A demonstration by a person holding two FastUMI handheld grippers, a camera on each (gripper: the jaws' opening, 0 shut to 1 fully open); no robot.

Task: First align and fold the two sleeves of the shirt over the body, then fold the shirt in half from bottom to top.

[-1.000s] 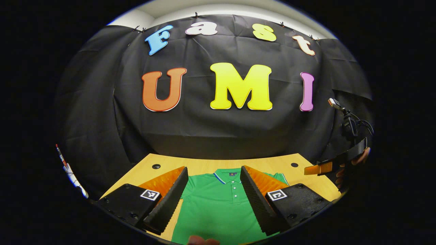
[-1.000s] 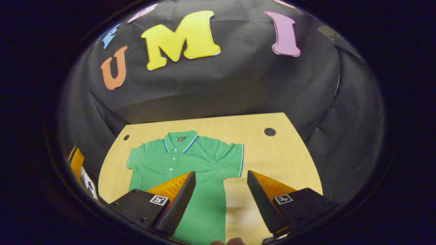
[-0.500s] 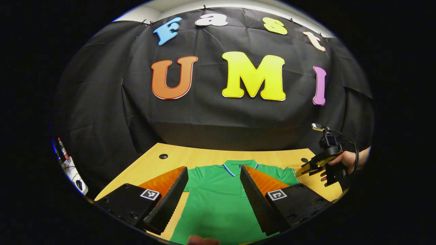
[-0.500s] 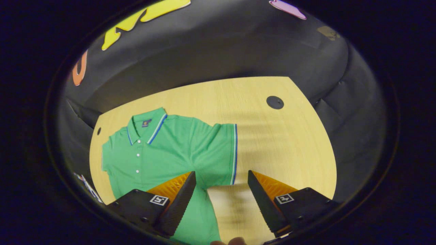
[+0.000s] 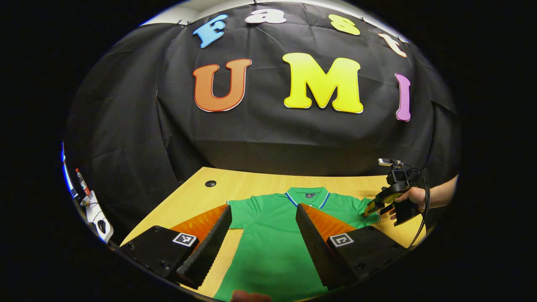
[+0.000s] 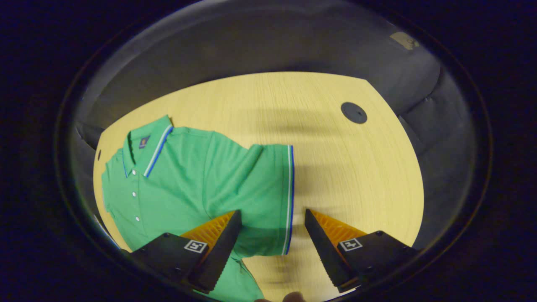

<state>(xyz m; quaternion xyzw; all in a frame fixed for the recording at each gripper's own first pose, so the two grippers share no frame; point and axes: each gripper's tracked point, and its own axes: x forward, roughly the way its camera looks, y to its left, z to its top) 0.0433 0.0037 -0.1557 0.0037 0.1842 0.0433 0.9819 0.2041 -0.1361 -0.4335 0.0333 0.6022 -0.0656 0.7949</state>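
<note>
The green polo shirt (image 5: pixel 272 239) lies flat, front up, on the wooden table (image 5: pixel 201 197), collar toward the booth wall and both sleeves spread out unfolded. Your left gripper (image 5: pixel 263 218) hangs above the shirt's left half with its jaws wide apart and nothing between them; the left sleeve (image 5: pixel 235 212) shows just past its left finger. Your right gripper (image 6: pixel 272 222) is low over the right sleeve (image 6: pixel 268 197), jaws wide, straddling the sleeve's striped cuff (image 6: pixel 289 197) without pressing on it. In the left gripper view you see that right gripper (image 5: pixel 379 204) farther off, held in your hand (image 5: pixel 413 196) at the shirt's right sleeve edge
</note>
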